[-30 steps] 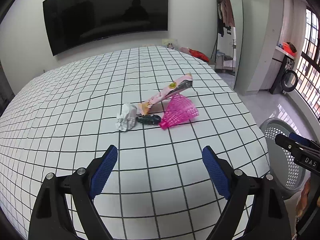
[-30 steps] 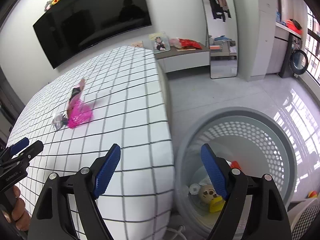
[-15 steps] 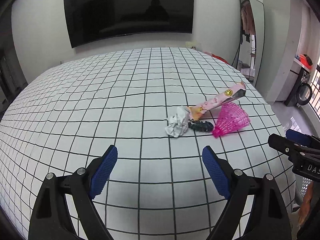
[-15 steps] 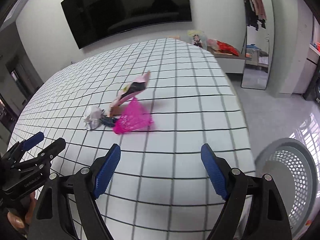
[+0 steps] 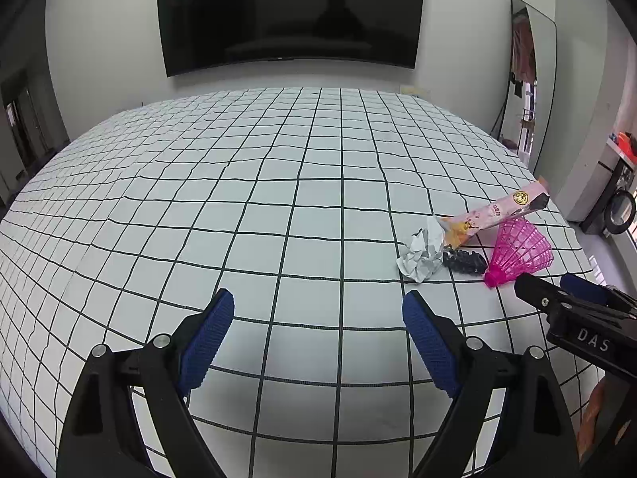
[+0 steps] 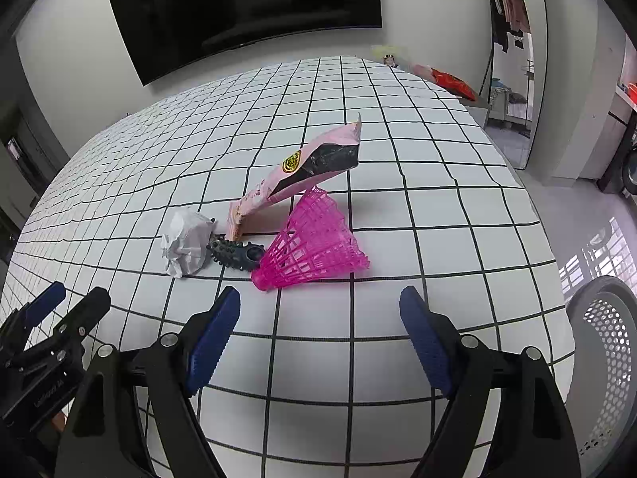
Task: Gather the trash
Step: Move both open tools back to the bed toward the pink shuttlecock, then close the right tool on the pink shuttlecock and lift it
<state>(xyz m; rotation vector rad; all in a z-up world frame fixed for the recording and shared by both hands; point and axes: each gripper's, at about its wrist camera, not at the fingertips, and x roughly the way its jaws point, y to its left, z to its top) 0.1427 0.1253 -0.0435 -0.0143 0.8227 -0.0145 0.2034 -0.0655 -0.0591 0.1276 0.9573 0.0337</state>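
Hovering with both the right gripper (image 6: 319, 320) and the left gripper (image 5: 318, 324) spread wide and empty, lining up squarely on the pink shuttlecock (image 6: 314, 245) lying on the checked bed (image 6: 418, 215), nearest of the trash pile.

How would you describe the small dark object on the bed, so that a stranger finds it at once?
On the grid-patterned bed, a small pile of items lies near the right edge. The dark spiky object lies flat between the crumpled white paper and the pink shuttlecock. It is the only black, knobbly piece there.
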